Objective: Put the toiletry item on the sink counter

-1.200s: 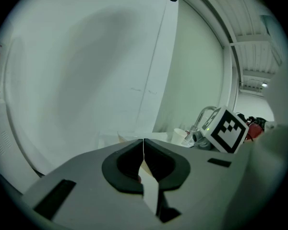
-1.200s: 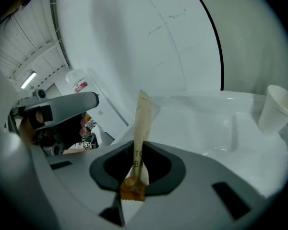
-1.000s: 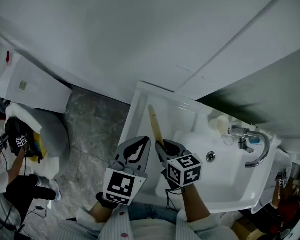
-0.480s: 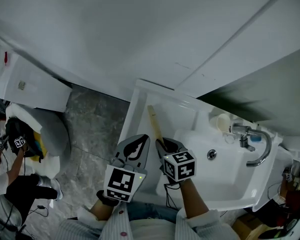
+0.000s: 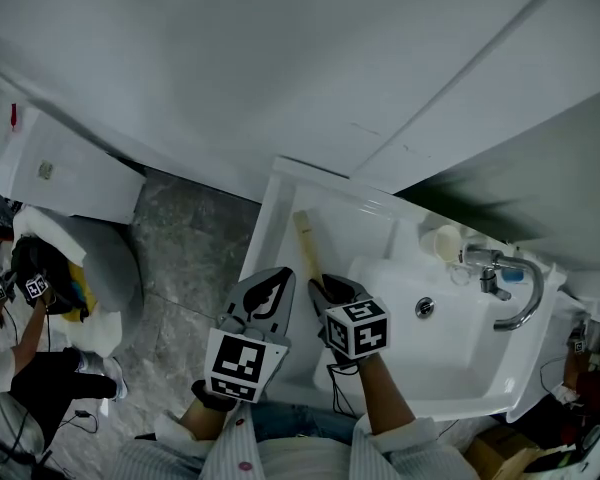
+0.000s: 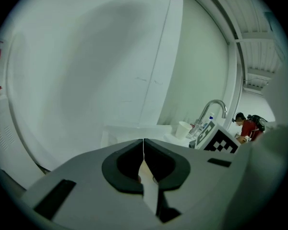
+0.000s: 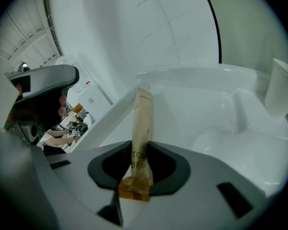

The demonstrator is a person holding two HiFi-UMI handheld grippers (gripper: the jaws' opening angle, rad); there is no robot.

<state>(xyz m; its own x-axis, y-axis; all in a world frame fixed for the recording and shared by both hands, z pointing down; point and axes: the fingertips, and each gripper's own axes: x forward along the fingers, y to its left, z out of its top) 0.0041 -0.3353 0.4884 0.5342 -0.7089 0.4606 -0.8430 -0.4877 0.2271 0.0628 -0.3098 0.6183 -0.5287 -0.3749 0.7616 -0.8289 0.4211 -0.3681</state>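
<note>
A long tan paper toothbrush packet (image 5: 306, 240) lies along the left part of the white sink counter (image 5: 278, 216). Its near end sits between the fingers of my right gripper (image 5: 320, 288). In the right gripper view the packet (image 7: 144, 111) runs from the jaws out over the counter (image 7: 192, 104). The jaws of the right gripper (image 7: 143, 147) have just been opening and stand loosely at the packet's sides. My left gripper (image 5: 285, 276) hovers just left of it over the counter's front edge. In the left gripper view the left gripper (image 6: 143, 143) is shut and holds nothing.
The basin (image 5: 430, 358) with a chrome faucet (image 5: 510, 298) lies to the right, and a white cup (image 5: 445, 243) stands behind it. White walls rise behind the counter. Grey stone floor (image 5: 180, 258) and a white fixture (image 5: 70, 178) are to the left, with people at both picture edges.
My right gripper has sunk a little and brought the packet flat onto the counter, and its jaws have widened. The left gripper has stayed where it was.
</note>
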